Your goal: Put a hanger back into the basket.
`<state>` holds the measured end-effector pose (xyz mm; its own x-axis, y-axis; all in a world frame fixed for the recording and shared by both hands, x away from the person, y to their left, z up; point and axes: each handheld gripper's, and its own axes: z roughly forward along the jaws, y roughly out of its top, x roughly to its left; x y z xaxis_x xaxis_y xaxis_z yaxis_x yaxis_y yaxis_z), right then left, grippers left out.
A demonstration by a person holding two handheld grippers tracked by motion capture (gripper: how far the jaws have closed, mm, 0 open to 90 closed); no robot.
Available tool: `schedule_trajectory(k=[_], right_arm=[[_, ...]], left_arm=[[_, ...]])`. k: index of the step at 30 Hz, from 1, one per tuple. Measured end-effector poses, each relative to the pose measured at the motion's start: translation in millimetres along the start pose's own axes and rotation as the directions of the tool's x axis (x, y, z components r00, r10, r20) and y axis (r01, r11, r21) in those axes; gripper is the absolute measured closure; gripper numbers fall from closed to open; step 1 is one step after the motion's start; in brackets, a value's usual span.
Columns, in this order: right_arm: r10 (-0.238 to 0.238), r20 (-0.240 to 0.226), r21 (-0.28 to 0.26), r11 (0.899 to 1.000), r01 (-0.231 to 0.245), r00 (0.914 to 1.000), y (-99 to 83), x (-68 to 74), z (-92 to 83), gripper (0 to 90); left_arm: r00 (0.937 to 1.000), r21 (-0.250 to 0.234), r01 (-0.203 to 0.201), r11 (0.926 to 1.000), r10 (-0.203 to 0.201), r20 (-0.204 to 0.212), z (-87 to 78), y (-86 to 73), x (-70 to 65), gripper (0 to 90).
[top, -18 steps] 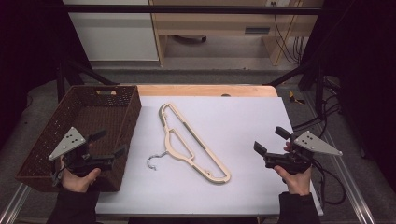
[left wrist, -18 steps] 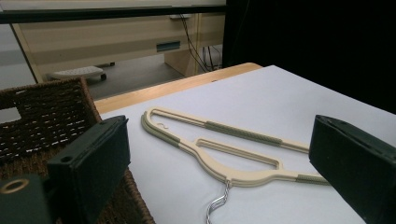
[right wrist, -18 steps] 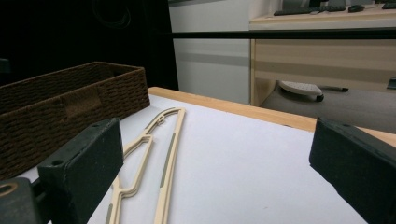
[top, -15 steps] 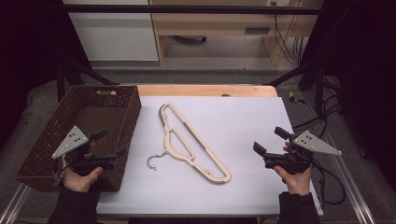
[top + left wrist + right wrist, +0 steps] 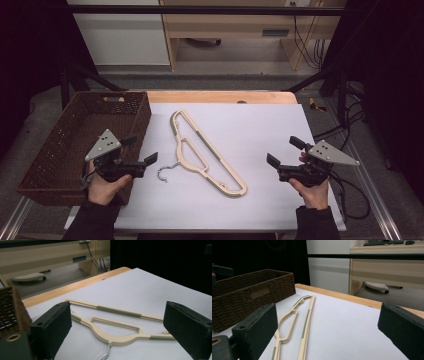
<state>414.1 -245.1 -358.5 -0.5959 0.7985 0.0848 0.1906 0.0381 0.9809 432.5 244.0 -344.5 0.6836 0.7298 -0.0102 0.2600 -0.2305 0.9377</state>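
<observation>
A cream hanger (image 5: 207,152) is lying untouched mid-desk (image 5: 260,125) beside the basket (image 5: 60,145); the left gripper (image 5: 142,150) and right gripper (image 5: 282,152) are hovering either side, jaws wide, nothing grasped yet, all work ahead.

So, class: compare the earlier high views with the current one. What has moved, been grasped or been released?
Nothing visibly changed. The left tool and right tool hover open on either side of the hanger, which lies untouched on the white sheet beside the basket.
</observation>
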Motion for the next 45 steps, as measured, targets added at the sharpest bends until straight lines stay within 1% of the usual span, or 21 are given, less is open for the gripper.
schedule_trajectory(k=[6,7,8,13,15,19,21,24,26,27,29,31,32,33,34,35,38,40,41,43,45], right_arm=[[-0.007,-0.009,0.009,1.0,0.007,0.9999,-0.3,2.6,2.0,3.2],[-0.007,-0.01,0.009,1.0,0.007,0.9999,-0.1,3.2,2.1,3.2],[-0.009,-0.012,0.012,1.0,0.009,0.9999,0.2,3.6,2.4,3.2],[-0.01,-0.024,0.018,1.0,0.011,0.9997,-0.2,5.1,4.5,3.3],[-0.009,-0.03,0.018,1.0,0.01,0.9995,-1.0,5.7,6.6,3.3],[-0.014,-0.033,0.037,0.999,0.015,0.9993,-3.1,6.7,10.5,3.3],[-0.016,-0.035,0.044,0.999,0.017,0.9993,-3.5,7.0,11.0,3.3],[-0.015,-0.041,0.046,0.999,0.016,0.9991,-3.7,7.2,11.2,3.3],[-0.012,-0.043,0.046,0.999,0.014,0.999,-3.6,7.0,11.2,3.3],[-0.011,-0.044,0.046,0.999,0.013,0.999,-3.6,7.0,11.3,3.3],[-0.016,-0.047,0.044,0.999,0.018,0.9987,-4.1,6.7,11.9,3.3],[-0.013,-0.045,0.046,0.999,0.015,0.9989,-4.3,7.2,12.7,3.3],[-0.012,-0.046,0.049,0.999,0.014,0.9989,-4.4,7.4,12.8,3.3],[-0.013,-0.05,0.05,0.999,0.016,0.9986,-4.6,7.3,12.8,3.3],[-0.009,-0.051,0.049,0.999,0.012,0.9987,-4.6,7.6,13.0,3.3],[-0.01,-0.05,0.049,0.999,0.012,0.9987,-4.6,7.5,13.1,3.3],[-0.012,-0.054,0.05,0.999,0.015,0.9985,-4.6,7.2,12.9,3.3],[-0.007,-0.055,0.052,0.999,0.01,0.9984,-4.6,7.7,12.9,3.3],[-0.011,-0.06,0.051,0.999,0.014,0.9981,-4.7,7.5,13.2,3.3],[-0.007,-0.057,0.051,0.999,0.01,0.9983,-5.1,7.9,14.2,3.3],[-0.007,-0.059,0.055,0.998,0.011,0.9983,-5.3,7.9,14.4,3.4]], left_arm=[[0.9998,0.058,-0.011,0.9982,0.01,0.017,21.1,-3.9,-3.5,8.0],[0.9998,0.058,-0.011,0.9982,0.01,0.017,21.1,-3.9,-3.5,8.0],[0.9997,0.079,-0.013,0.9968,0.012,0.019,28.2,-6.6,-4.1,8.0],[0.9996,0.133,-0.008,0.991,0.004,0.029,44.3,-12.6,-3.7,10.9],[0.9996,0.166,-0.011,0.9861,0.006,0.027,51.5,-15.4,-4.4,12.2],[0.9994,0.228,-0.028,0.9733,0.022,0.028,67.6,-22.9,-5.7,13.6],[0.9993,0.248,-0.035,0.9682,0.03,0.023,75.7,-27.4,-7.3,15.3],[0.9984,0.284,-0.056,0.9572,0.054,0.012,86.4,-33.5,-9.9,17.8],[0.9986,0.292,-0.053,0.9549,0.053,0.01,92.5,-38.0,-10.4,20.7],[0.9987,0.303,-0.05,0.9517,0.049,0.013,95.5,-40.2,-10.0,22.0],[0.9985,0.324,-0.054,0.9446,0.053,0.01,101.1,-44.8,-8.6,24.5],[0.9989,0.344,-0.045,0.9379,0.047,0.004,106.8,-50.2,-6.1,28.0],[0.9988,0.363,-0.047,0.9307,0.049,0.003,109.3,-52.3,-4.9,29.9],[0.9987,0.374,-0.048,0.9261,0.051,0.001,111.5,-54.2,-4.1,31.5],[0.9991,0.38,-0.04,0.9242,0.042,0.003,113.1,-55.5,-3.5,33.1],[0.9994,0.377,-0.034,0.9256,0.035,0.005,114.2,-56.9,-3.4,35.2],[0.9987,0.394,-0.046,0.918,0.05,-0.001,116.7,-59.3,-2.2,41.5],[0.9986,0.405,-0.044,0.9133,0.052,-0.01,118.4,-61.8,-0.5,45.7],[0.9983,0.414,-0.047,0.9091,0.057,-0.013,119.3,-62.9,-0.1,47.2],[0.9981,0.421,-0.049,0.9057,0.06,-0.013,121.8,-65.5,0.0,50.4],[0.9977,0.433,-0.056,0.8997,0.067,-0.01,124.1,-67.7,1.1,53.3]])
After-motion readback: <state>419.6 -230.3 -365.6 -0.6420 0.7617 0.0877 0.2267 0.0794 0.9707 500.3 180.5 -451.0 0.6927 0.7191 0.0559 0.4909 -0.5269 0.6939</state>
